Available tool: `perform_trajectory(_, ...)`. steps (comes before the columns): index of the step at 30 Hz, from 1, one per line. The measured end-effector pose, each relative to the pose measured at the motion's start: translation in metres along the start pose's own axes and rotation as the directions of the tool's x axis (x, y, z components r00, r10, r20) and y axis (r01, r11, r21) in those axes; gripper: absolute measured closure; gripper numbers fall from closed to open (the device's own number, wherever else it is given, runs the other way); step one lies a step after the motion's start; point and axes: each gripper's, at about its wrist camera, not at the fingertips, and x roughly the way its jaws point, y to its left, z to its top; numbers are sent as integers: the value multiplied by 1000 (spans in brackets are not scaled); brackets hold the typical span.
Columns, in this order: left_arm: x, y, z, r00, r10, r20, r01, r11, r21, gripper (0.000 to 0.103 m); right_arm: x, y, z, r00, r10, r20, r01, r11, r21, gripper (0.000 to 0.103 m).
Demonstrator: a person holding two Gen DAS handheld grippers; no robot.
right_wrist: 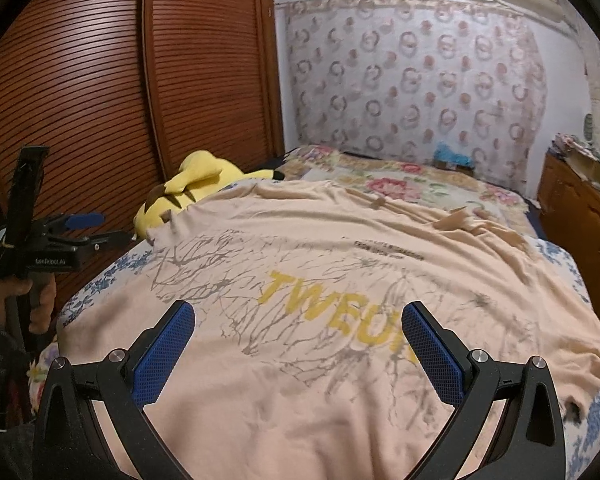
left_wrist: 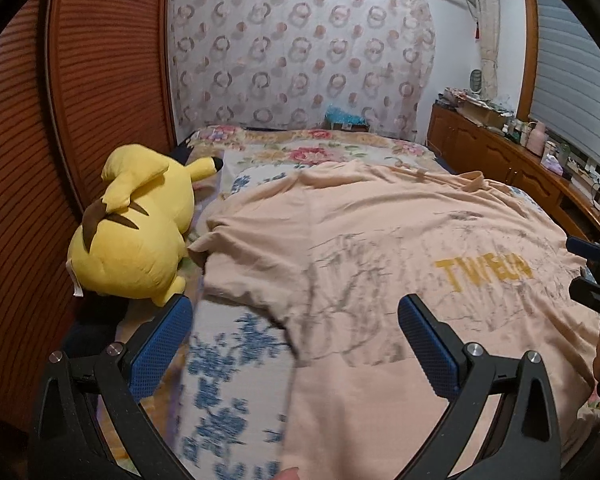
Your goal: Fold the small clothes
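A peach T-shirt (left_wrist: 400,248) (right_wrist: 320,280) with grey branch print and yellow letters lies spread flat on the bed, collar toward the far end. My left gripper (left_wrist: 296,316) hovers open over the shirt's left edge near the hem, blue pads wide apart, nothing between them. My right gripper (right_wrist: 298,322) is open too, above the shirt's lower middle by the yellow lettering. The right gripper (left_wrist: 592,276) also shows at the right edge of the left wrist view, and the left gripper (right_wrist: 60,236) appears at the left of the right wrist view, held by a hand.
A yellow plush toy (left_wrist: 136,232) (right_wrist: 196,188) lies at the bed's left side against brown slatted wardrobe doors (left_wrist: 80,120). The floral bedspread (left_wrist: 320,148) stretches to the patterned wall. A wooden cabinet (left_wrist: 520,168) with clutter runs along the right.
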Motion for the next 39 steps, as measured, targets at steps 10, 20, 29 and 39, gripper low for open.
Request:
perform_trajectory(10,40,48,15,994,-67,-89,59,994,-91,25,26,-4,20,998,41,-56,-43,999,-24,0)
perform_trajectory(20,99,71,34,982,-68,-176,50,993,-104,37,53,7,34,991,84,-102,-91,994,-65,0)
perform_trajectory(29,126,79,45,970,-74,-233,49,993,-109,50,58,9,30,988,110,-112,-117,991,-57,0)
perform_trajectory(39,123,72,50,972,-58,-229,48,998,-51,92,44,1,27,991,94,-91,-98,994,-40,0)
